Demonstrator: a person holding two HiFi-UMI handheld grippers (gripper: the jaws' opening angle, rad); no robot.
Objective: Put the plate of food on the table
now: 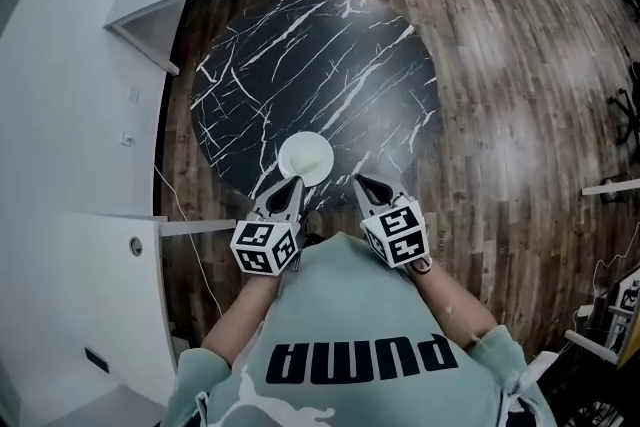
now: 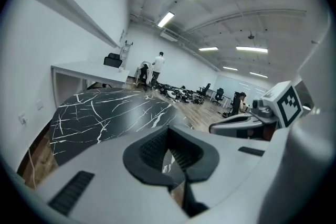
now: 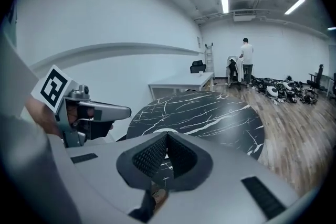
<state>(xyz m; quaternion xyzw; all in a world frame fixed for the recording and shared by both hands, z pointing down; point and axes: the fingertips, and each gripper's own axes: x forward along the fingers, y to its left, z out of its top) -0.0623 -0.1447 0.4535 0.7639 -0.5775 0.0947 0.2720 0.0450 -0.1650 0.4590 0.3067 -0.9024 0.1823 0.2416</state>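
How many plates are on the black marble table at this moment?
1. The round white plate sits near the close edge of the round black marble table, just ahead of the left tool. No other plate shows.

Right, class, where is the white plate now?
In the head view, the white plate sits on the black marble table near its closest edge, just beyond the left gripper, with the right gripper off to its right.

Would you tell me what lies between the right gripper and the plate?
Only bare black tabletop, as the head view shows; nothing else sits between the right gripper and the plate.
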